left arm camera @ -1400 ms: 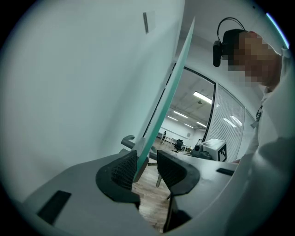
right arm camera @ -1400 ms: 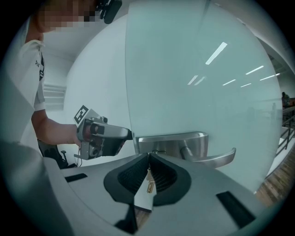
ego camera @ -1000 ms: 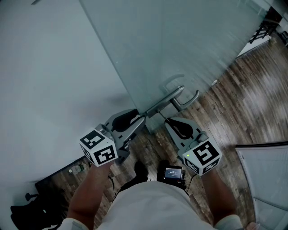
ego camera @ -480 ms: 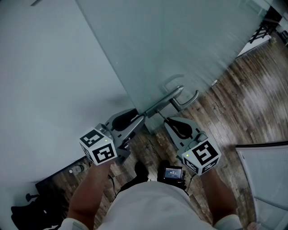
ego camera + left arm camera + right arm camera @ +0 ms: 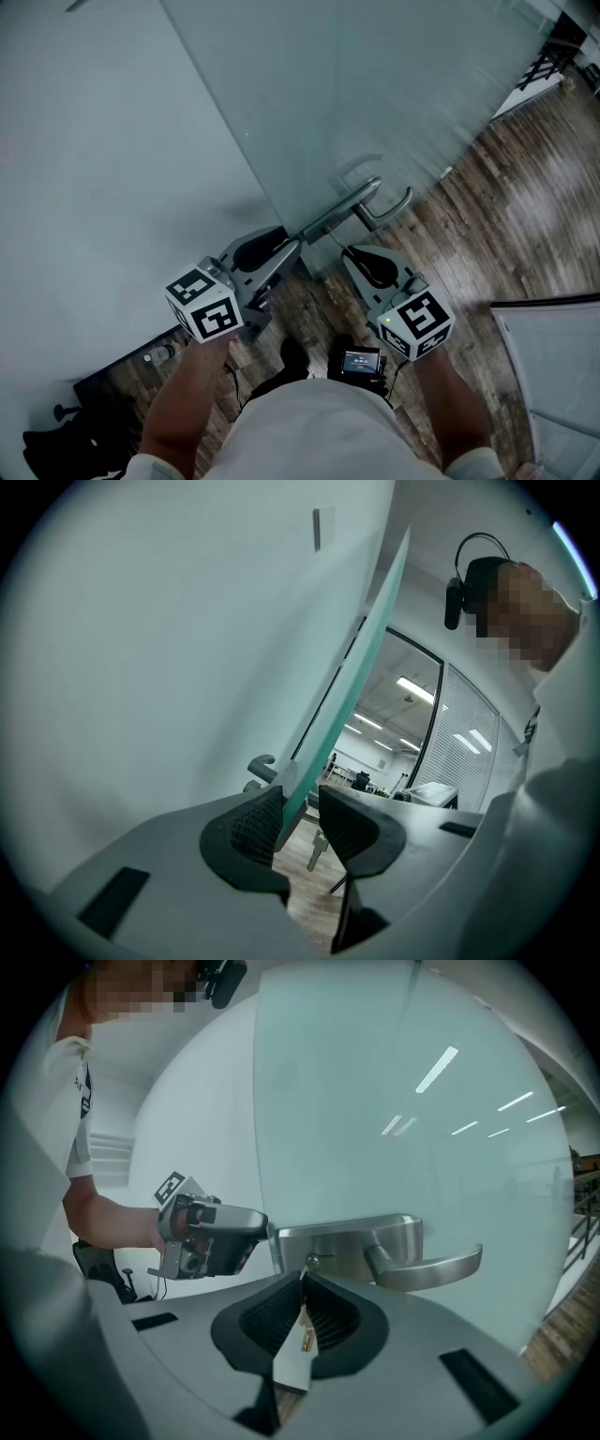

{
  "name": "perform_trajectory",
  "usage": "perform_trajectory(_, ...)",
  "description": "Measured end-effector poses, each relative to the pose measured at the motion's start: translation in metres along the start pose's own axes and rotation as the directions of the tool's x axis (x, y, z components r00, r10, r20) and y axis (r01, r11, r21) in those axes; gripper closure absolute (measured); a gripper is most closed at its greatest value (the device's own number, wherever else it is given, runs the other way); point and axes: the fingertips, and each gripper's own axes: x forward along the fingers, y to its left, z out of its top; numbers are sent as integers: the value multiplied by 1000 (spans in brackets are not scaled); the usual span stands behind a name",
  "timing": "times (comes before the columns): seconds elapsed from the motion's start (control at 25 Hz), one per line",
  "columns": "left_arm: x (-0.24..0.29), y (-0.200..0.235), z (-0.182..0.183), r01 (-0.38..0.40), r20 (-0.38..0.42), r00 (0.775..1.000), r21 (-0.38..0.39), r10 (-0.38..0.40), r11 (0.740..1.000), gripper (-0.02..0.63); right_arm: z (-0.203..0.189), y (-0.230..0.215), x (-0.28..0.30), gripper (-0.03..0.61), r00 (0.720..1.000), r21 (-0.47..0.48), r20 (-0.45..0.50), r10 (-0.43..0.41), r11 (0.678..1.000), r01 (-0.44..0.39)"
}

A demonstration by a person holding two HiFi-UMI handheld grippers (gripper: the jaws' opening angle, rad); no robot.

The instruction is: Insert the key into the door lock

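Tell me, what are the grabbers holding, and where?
The right gripper pinches the key by its head, blade toward the lock. The left gripper straddles the door edge; grip unclear.

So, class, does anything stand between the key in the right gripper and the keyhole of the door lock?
Nothing visible does. The key, clamped in the right gripper, has its tip right at the keyhole.

No text, number or brand was legible anywhere. Cubes on left gripper (image 5: 292, 246) and right gripper (image 5: 349, 253) bore only black-and-white square markers, no letters. Small lit screen (image 5: 361, 359) at 6 o'clock in the head view, and dark print on the shirt sleeve (image 5: 82, 1087) at 9 o'clock in the right gripper view, were too fine to read.
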Motion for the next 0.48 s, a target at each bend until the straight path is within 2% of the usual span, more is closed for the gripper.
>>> perform_trajectory(0.48, 0, -1, -1, 16, 6, 1000, 12, -17, 1000, 483, -1, -1, 6, 551, 999, -33, -38, -24, 999, 23)
